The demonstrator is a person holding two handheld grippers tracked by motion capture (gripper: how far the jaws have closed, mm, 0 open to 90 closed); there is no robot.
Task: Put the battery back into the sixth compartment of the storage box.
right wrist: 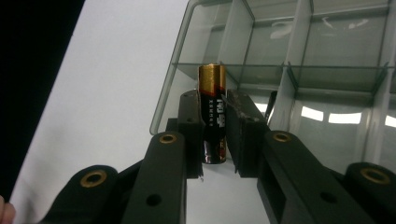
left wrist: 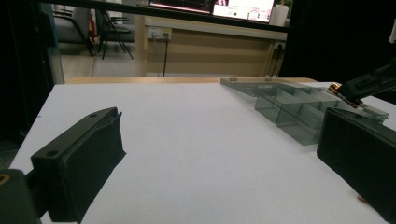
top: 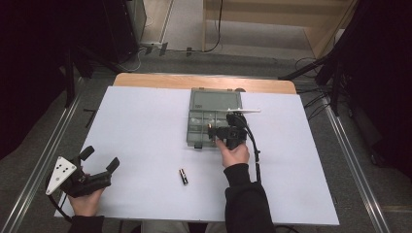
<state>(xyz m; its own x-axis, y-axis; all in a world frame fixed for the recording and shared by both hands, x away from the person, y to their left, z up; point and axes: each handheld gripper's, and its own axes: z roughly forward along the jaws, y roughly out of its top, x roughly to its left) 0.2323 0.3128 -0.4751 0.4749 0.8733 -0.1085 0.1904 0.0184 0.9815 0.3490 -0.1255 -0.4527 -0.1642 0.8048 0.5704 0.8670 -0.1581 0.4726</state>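
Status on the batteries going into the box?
Done: none can be made out in the clear box; its compartments look empty in the right gripper view. In hand: the right gripper is shut on one battery, held over the box's near-left corner. Left: drop it in, then fetch the second battery lying on the table. The left gripper rests open, empty.

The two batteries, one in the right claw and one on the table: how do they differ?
The held battery is clamped between the jaws of the right claw, lifted over the clear compartment box; the loose battery lies flat on the white table, touched by nothing. The held one is at the box's edge; the loose one lies nearer the person, apart from the box. Both look black with a gold end.
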